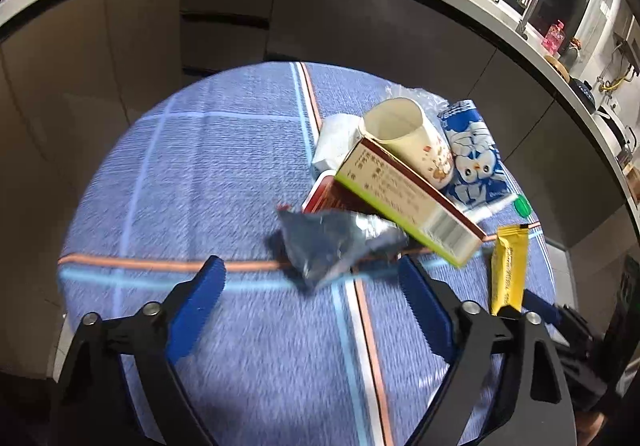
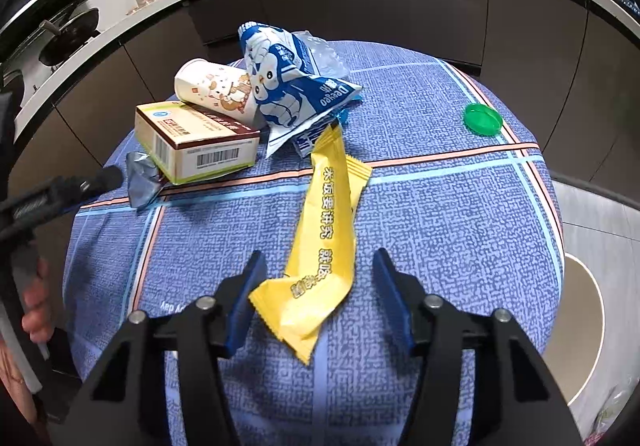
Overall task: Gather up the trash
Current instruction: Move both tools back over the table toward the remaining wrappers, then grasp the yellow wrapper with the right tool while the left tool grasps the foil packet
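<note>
Left gripper [image 1: 312, 278] stands wide open over the blue checked tablecloth [image 1: 224, 174], a crumpled grey foil wrapper [image 1: 332, 242] lying just ahead between its fingers, untouched. Right gripper [image 2: 318, 278] is partly open astride the near end of a yellow sachet [image 2: 326, 230], pads not seen pressing it

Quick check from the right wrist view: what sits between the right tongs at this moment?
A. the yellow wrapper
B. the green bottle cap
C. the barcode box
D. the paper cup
A: the lower end of the yellow wrapper lies between the blue fingers of the right tongs, which are not yet pressing on it, while the green bottle cap, paper cup and barcode box lie farther off on the blue tablecloth.
</note>
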`<state>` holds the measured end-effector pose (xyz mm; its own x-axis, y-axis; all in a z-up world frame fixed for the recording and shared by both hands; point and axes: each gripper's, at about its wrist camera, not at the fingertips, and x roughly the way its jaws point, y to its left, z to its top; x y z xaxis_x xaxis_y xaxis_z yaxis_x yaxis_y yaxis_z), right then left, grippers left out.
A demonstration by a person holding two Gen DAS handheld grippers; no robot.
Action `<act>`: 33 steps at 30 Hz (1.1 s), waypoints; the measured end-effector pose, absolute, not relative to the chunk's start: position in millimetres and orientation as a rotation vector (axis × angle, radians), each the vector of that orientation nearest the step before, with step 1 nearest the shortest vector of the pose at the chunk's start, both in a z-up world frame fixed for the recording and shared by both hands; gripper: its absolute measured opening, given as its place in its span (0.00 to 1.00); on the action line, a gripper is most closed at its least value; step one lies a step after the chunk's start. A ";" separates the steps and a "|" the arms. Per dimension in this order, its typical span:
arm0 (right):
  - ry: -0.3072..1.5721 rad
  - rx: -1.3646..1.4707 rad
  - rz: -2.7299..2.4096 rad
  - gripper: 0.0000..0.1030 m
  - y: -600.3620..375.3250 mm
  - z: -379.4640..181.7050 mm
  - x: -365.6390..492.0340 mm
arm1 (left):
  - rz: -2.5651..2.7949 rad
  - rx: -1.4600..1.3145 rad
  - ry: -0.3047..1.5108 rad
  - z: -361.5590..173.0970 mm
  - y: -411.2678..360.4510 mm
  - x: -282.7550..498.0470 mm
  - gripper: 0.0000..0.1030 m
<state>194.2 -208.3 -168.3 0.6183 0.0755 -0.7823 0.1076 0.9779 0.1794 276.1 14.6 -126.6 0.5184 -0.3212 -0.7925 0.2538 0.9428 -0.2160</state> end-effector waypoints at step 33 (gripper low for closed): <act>0.737 0.214 0.056 0.12 -228.0 -97.0 118.9 | -0.507 0.001 0.827 -68.7 5.1 164.6 0.38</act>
